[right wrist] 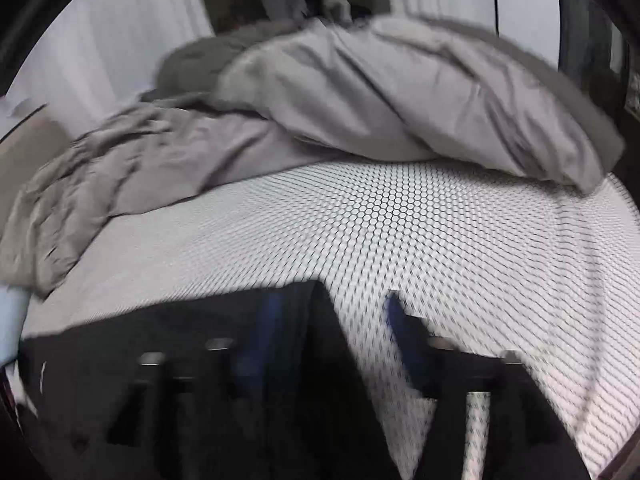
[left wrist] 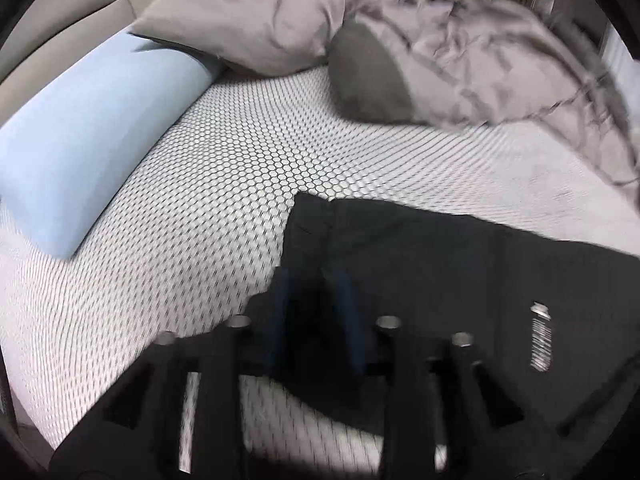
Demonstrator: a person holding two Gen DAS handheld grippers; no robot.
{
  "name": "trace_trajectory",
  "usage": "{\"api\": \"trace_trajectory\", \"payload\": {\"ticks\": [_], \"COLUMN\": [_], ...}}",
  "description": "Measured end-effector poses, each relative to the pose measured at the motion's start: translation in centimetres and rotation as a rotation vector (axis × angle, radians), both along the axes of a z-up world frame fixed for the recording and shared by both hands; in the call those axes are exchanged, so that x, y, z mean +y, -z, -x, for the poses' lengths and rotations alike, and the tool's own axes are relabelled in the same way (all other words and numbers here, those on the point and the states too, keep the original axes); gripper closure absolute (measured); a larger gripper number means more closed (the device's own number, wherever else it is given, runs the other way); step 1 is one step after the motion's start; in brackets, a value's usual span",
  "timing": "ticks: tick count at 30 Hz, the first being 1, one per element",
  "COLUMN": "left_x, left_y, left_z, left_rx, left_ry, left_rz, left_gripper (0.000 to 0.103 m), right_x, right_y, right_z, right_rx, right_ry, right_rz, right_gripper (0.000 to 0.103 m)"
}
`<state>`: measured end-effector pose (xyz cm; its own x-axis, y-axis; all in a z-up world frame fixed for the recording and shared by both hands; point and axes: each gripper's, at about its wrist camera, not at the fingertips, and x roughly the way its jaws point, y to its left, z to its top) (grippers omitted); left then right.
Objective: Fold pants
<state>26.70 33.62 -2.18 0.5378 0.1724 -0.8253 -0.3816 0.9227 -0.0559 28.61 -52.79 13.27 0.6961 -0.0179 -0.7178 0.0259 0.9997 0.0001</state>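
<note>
Lying flat on the dotted bed sheet (left wrist: 224,168), the black pants (left wrist: 420,248) look like they are spread out so they can be folded neatly. I count 1 pair of pants.

The left gripper (left wrist: 314,292) hangs over the near left corner of the pants. Its 2 blue fingers (left wrist: 282,304) stand a little apart. The cloth is right under and ahead of the jaws, but the picture is dark and blurry there, so I cannot tell if they pinch it. I think this hand is placed there to grab that edge.

The right gripper (right wrist: 332,328) has its jaws wide apart, with nothing between them but sheet. The right edge of the pants (right wrist: 160,328) sits at its left finger (right wrist: 260,340), and the rest spreads off to the left of the jaws. The other finger is out over bare sheet. My guess is that this hand has let go of the cloth.

Far ahead of both jaws, 1 big grey blanket (right wrist: 380,96) is bunched up, likely pushed away to make room. Up ahead and to the left of the left jaws I see 1 light blue pillow (left wrist: 84,132) and 1 grey pillow (left wrist: 248,12).
</note>
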Motion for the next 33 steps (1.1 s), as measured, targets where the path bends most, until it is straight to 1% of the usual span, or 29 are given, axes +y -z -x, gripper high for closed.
{"api": "trace_trajectory", "payload": {"ticks": [1,2,3,4,5,8,11,12,13,15,16,17,18,19,20,21,22,23,24,25,27,28,29,30,31,32,33], "left_x": [-0.1,-0.6,-0.9,-1.5,-2.9,-5.1,-5.4,-5.3,-4.8,-4.3,-3.9,-3.4,-2.9,-2.6,-2.5,-2.6,-2.8,-3.0,-3.1,-3.2,-3.2,-3.0,-2.2,-1.8,-1.2,-0.9,-1.0], "left_y": [-0.9,-1.7,-2.4,-3.0,-4.5,-5.3,-3.6,-2.9,-2.8,-0.9,0.1,0.8,1.8,2.4,2.6,2.8,2.8,2.5,1.8,1.0,-0.1,-0.1,0.6,1.3,2.1,2.7,2.8], "left_z": [0.9,2.3,3.8,5.0,6.9,12.1,15.0,15.1,17.3,18.0,18.2,18.5,18.6,18.7,18.7,18.6,18.7,18.9,19.5,20.3,21.1,21.3,20.6,20.4,20.3,20.3,20.4], "left_rx": [-0.026,-0.058,-0.098,-0.118,-0.131,-0.150,-0.124,-0.109,-0.083,-0.022,0.006,0.019,0.022,0.009,-0.007,-0.028,-0.046,-0.068,-0.110,-0.151,-0.177,-0.168,-0.127,-0.087,-0.059,-0.064,-0.072], "left_ry": [-0.002,-0.006,-0.008,-0.005,0.002,0.010,0.005,-0.004,-0.018,-0.070,-0.098,-0.118,-0.146,-0.153,-0.152,-0.151,-0.152,-0.154,-0.171,-0.179,-0.182,-0.199,-0.238,-0.268,-0.292,-0.300,-0.301], "left_rz": [0.013,0.028,0.048,0.059,0.064,0.067,0.067,0.063,0.057,0.060,0.084,0.109,0.163,0.205,0.223,0.211,0.185,0.182,0.181,0.164,0.128,0.105,0.075,0.066,0.091,0.141,0.160], "left_gripper": [0.041,0.015,0.008,0.000,0.001,0.001,0.001,0.001,0.001,0.001,0.002,0.007,0.011,0.021,0.033,0.042,0.068,0.072,0.074,0.080,0.080,0.082,0.084,0.087,0.093,0.094,0.094], "right_x": [0.1,-0.1,-0.3,-0.4,-0.1,0.9,2.0,2.1,2.0,2.3,2.5,2.4,2.4,2.4,2.4,2.2,2.1,1.9,1.6,1.4,0.9,0.7,0.5,0.2,0.0,-0.2,-0.6], "right_y": [-0.3,-0.4,-0.5,-0.6,-0.6,-0.1,1.4,1.7,2.2,3.5,4.3,4.8,5.4,5.8,6.1,6.5,6.7,6.9,7.0,7.0,6.7,6.6,6.6,6.7,6.8,7.0,7.1], "right_z": [2.0,4.1,7.0,9.2,11.5,16.6,21.0,22.2,22.6,23.0,23.2,23.3,23.6,23.6,23.9,24.2,24.4,24.5,24.8,25.0,25.7,25.9,26.1,26.1,25.9,25.5,25.2], "right_rx": [-0.011,-0.017,-0.021,-0.029,-0.044,-0.074,-0.083,-0.083,-0.083,-0.060,-0.040,-0.030,-0.017,-0.011,-0.009,-0.006,0.000,0.006,0.010,0.007,-0.004,-0.008,-0.009,-0.008,-0.009,-0.008,-0.009], "right_ry": [-0.010,-0.014,-0.017,-0.016,-0.016,-0.046,-0.053,-0.053,-0.056,-0.068,-0.064,-0.056,-0.042,-0.038,-0.031,-0.022,-0.009,0.000,0.017,0.026,0.036,0.038,0.043,0.045,0.047,0.052,0.057], "right_rz": [-0.021,-0.040,-0.066,-0.080,-0.095,-0.118,-0.138,-0.137,-0.141,-0.161,-0.169,-0.171,-0.173,-0.173,-0.174,-0.179,-0.184,-0.189,-0.196,-0.201,-0.209,-0.208,-0.205,-0.211,-0.221,-0.243,-0.264], "right_gripper": [0.013,0.009,0.007,0.004,0.002,0.000,0.000,0.000,0.000,0.000,0.000,0.000,0.000,0.000,0.000,0.000,0.000,0.000,0.000,0.000,0.000,0.000,0.000,0.000,0.000,0.000,0.000]}}
